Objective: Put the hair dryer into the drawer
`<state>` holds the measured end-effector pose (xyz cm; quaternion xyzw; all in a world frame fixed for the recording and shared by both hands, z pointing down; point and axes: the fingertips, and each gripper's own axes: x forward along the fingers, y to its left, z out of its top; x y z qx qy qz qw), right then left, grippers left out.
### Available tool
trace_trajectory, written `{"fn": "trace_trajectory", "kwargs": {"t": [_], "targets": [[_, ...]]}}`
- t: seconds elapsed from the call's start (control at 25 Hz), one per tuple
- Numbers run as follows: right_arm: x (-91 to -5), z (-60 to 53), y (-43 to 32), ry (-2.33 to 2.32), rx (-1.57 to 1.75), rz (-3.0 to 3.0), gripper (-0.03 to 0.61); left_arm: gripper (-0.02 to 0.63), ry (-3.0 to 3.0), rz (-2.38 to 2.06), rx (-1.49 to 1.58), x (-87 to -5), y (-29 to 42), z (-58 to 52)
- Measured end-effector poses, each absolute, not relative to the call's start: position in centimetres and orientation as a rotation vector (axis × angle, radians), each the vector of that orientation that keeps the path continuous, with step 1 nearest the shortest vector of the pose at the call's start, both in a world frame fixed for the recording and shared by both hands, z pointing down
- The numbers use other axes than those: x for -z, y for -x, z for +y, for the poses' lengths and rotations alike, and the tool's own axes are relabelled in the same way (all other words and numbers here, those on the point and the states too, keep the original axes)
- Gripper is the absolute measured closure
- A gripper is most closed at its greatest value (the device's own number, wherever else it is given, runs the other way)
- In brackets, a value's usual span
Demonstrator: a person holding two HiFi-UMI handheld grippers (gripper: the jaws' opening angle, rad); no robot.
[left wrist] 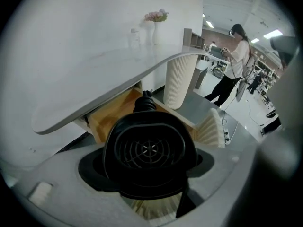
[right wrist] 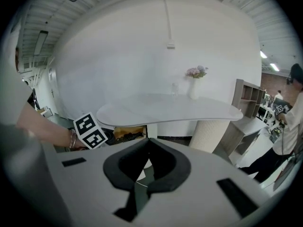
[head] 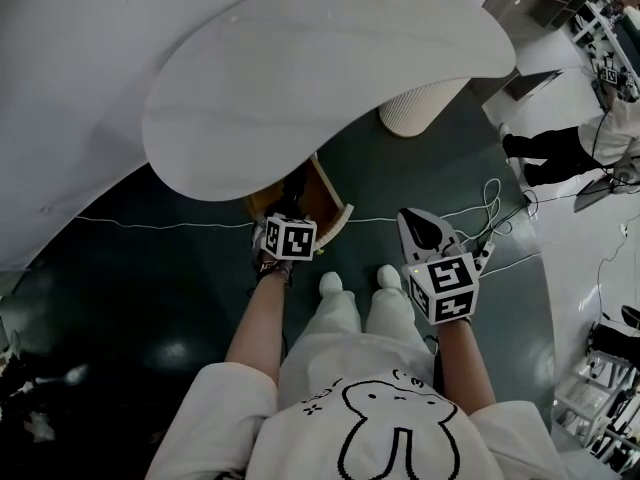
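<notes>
The right tool, at 3 o'clock from the left one, is pinched together and holds nothing. The left tool grips the black hair dryer around its round back end. At its 12 o'clock the wooden drawer is open under the white surface. The dryer's far end seems to reach into the drawer, but it is not let go yet. I see no words to read.

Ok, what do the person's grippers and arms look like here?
The left gripper and right gripper are pale grey shells with black padded jaws, each carrying a cube of black-and-white square markers. Forearms bare below white short sleeves; a bracelet at the left wrist.
</notes>
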<state>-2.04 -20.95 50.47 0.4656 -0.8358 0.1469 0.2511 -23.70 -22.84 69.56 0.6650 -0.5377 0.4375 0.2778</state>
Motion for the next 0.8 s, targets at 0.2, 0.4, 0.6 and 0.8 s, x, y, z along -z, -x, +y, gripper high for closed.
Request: {"fn": "trace_trajectory", "kwargs": {"t": [0.2, 0.4, 0.6, 0.8], "targets": [[-50.8, -20.9, 2.4, -1.26, -0.406, -2.275, 0.577, 0.253, -1.764, -1.474, -1.153, -69.1, 23.9, -23.2], [-51.3, -21.1, 2.5, -1.261, -0.428, -2.269, 0.577, 0.253, -1.745, -1.503, -1.134, -69.6, 24.3, -23.2], [-51.5, -21.6, 3.2, -1.248, -0.434, -2.273, 0.577, 0.253, -1.681, -1.538, -1.118, -70.0, 25.2, -23.4], [-51.5, -21.5, 3.4, -1.238, -0.428, -2.279, 0.577, 0.253, -1.616, -1.541, -1.138, -71.0, 25.7, -23.0]]}}
